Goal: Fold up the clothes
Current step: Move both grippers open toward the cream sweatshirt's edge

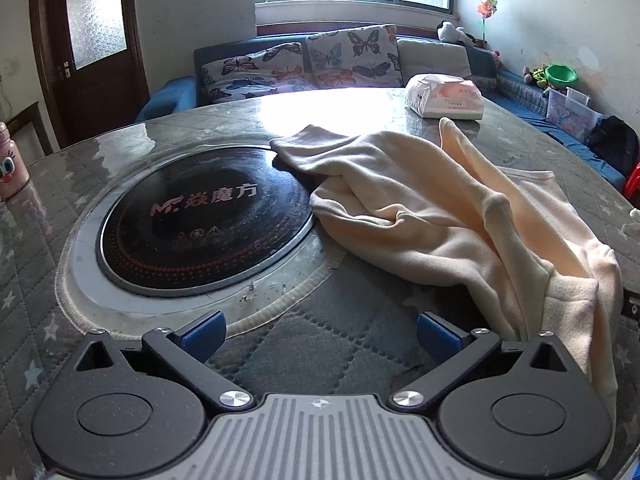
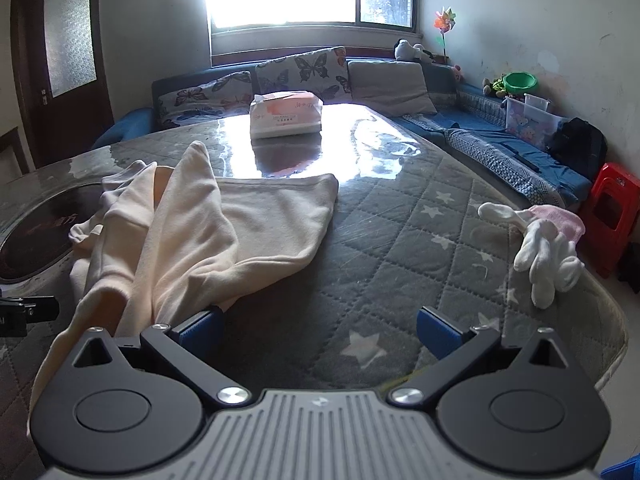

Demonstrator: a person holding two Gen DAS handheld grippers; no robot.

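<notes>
Left wrist view: a black round cooktop [image 1: 200, 220] printed "Mr. 焱魔方" is sitting in the quilted, star-patterned table [image 1: 328, 344]; a cream, soft-knit garment [image 1: 440, 216] is lying crumpled to its right, overlapping its edge. The left gripper [image 1: 320, 334] is hovering with jaws wide, gripping nothing. Right wrist view: the right gripper [image 2: 320, 332] is likewise gaping beside the garment; white gloves [image 2: 544, 252], possibly, are lying farther right.

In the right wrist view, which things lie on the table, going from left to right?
Black cooktop → cream garment → tissue pack → white gloves.
</notes>
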